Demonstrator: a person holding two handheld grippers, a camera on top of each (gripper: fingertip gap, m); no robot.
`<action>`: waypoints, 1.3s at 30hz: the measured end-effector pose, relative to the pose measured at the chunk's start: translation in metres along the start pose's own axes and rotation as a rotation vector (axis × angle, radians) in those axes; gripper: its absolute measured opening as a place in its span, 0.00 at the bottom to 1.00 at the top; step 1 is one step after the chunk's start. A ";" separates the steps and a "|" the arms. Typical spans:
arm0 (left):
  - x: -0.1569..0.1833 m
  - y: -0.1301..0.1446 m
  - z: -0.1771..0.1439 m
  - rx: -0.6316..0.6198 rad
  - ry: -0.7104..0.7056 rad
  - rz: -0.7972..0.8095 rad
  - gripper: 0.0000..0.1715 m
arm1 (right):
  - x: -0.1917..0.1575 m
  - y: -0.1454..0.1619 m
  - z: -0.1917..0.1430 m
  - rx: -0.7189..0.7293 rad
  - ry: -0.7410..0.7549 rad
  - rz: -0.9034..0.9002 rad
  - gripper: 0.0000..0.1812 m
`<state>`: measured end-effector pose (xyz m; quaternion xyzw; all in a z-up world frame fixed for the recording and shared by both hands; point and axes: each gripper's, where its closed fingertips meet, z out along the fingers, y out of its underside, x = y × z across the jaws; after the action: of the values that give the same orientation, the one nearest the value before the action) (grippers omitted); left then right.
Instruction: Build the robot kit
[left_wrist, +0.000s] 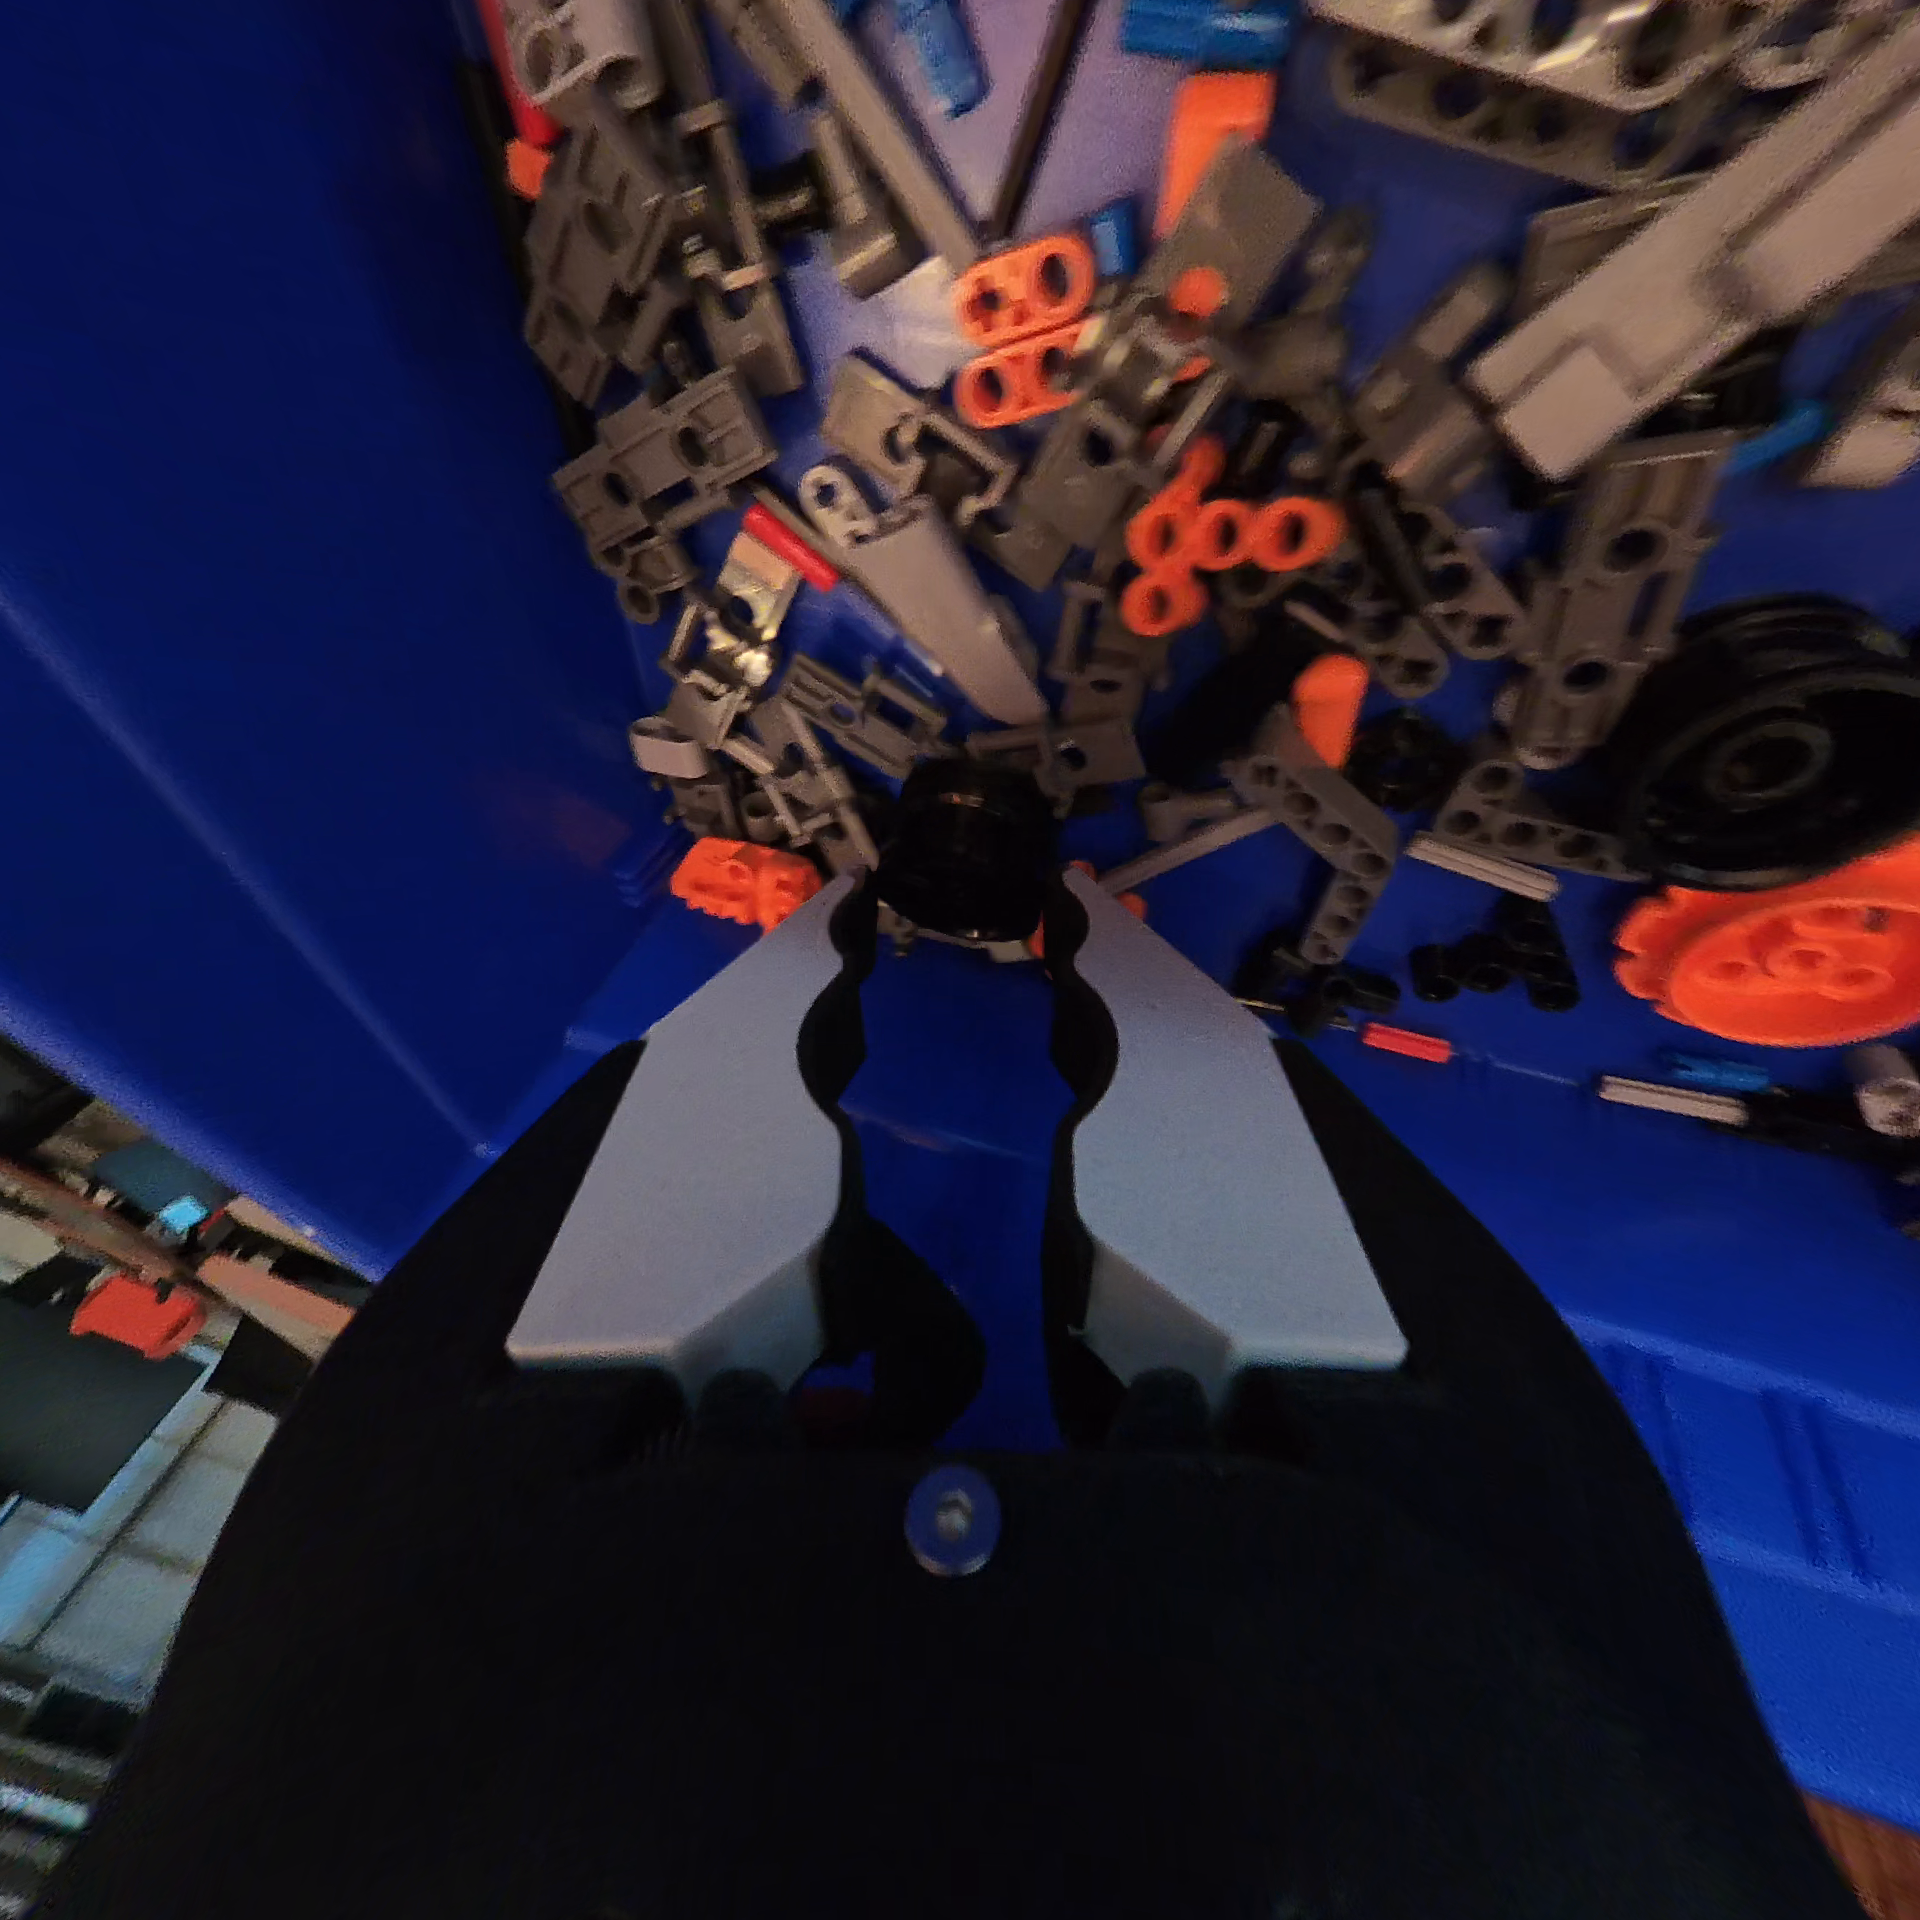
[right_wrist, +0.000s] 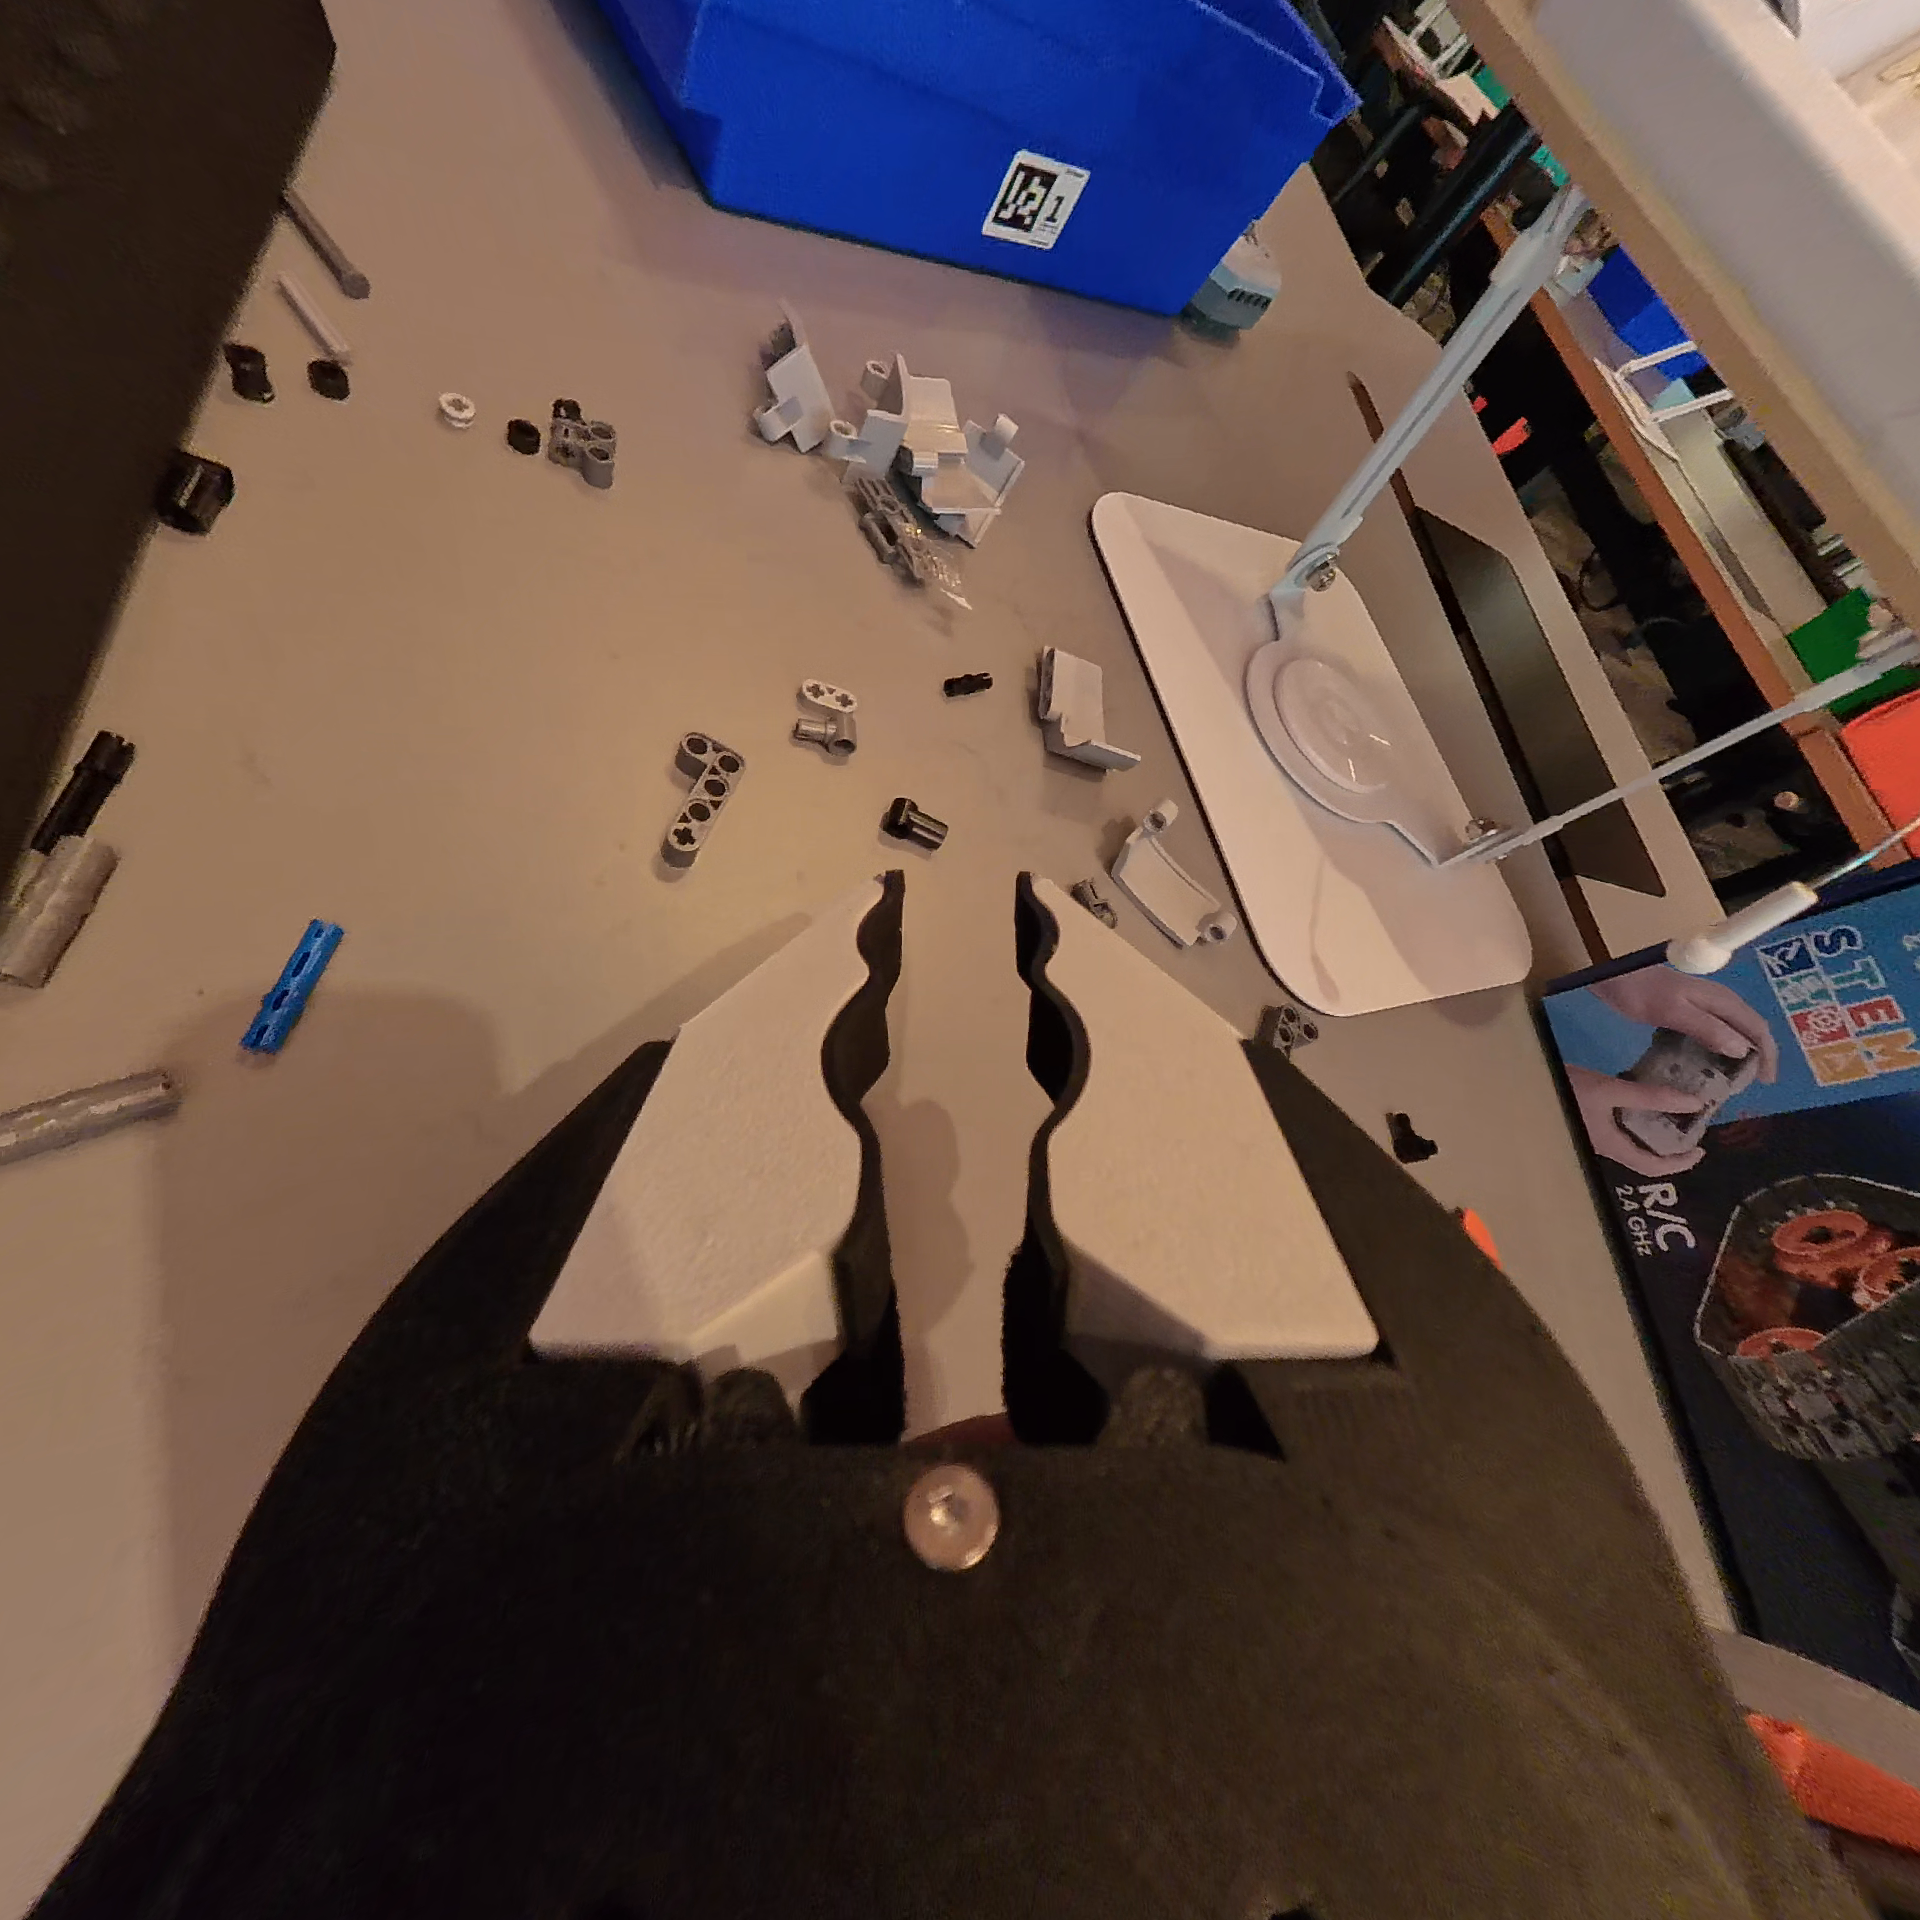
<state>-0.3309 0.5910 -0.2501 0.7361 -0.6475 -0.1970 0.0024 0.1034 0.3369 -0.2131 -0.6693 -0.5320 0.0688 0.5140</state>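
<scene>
my left gripper (left_wrist: 961, 894) reaches down into the blue bin (left_wrist: 260, 623), and its fingers (left_wrist: 727, 1091) are clamped on a small black round piece (left_wrist: 961, 852) pinched between the tips. that piece sits at the near edge of a heap of dark grey beams (left_wrist: 1320, 810) and connectors lying on the bin floor. just left of my tips lies a small orange block (left_wrist: 743, 878). farther in lie two orange two-hole links (left_wrist: 1023, 301) side by side and an orange multi-hole piece (left_wrist: 1216, 545). off to the right an orange wheel hub (left_wrist: 1787, 961) lies flat, with a black tyre (left_wrist: 1777, 738) just behind it. a short red pin (left_wrist: 1403, 1042) rests on the bin floor between my right finger and the hub. this view is blurred, so finer detail in the heap is hard to tell.

my right gripper (right_wrist: 959, 883) hovers over the grey tabletop (right_wrist: 468, 623), its fingers (right_wrist: 727, 1174) parted with a narrow gap and nothing between them. nearest the tips is a small black pin (right_wrist: 914, 823), just ahead and apart from them. a grey angled beam (right_wrist: 701, 795) lies to the left of it, a blue strip (right_wrist: 293, 985) farther left. a curved grey panel (right_wrist: 1164, 883) lies just right of my tips, beside a white lamp base (right_wrist: 1174, 644). a cluster of light grey panels (right_wrist: 914, 447) sits farther ahead, near the blue bin's outer wall (right_wrist: 883, 156), which bears a square marker sticker (right_wrist: 1036, 200). a printed box (right_wrist: 1766, 1195) lies at the right edge.
</scene>
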 end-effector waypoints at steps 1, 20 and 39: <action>0.006 -0.003 -0.003 0.020 0.022 0.015 0.19 | 0.001 0.000 0.000 0.002 0.004 0.008 0.10; -0.009 -0.005 -0.042 0.243 0.001 -0.063 0.21 | 0.001 0.005 0.002 -0.017 -0.011 0.022 0.11; -0.005 -0.024 0.007 0.066 0.224 0.007 0.42 | -0.002 0.000 -0.006 0.007 -0.025 0.010 0.11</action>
<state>-0.3103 0.6018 -0.2608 0.7511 -0.6517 -0.0920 0.0513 0.1062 0.3312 -0.2108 -0.6693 -0.5349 0.0817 0.5092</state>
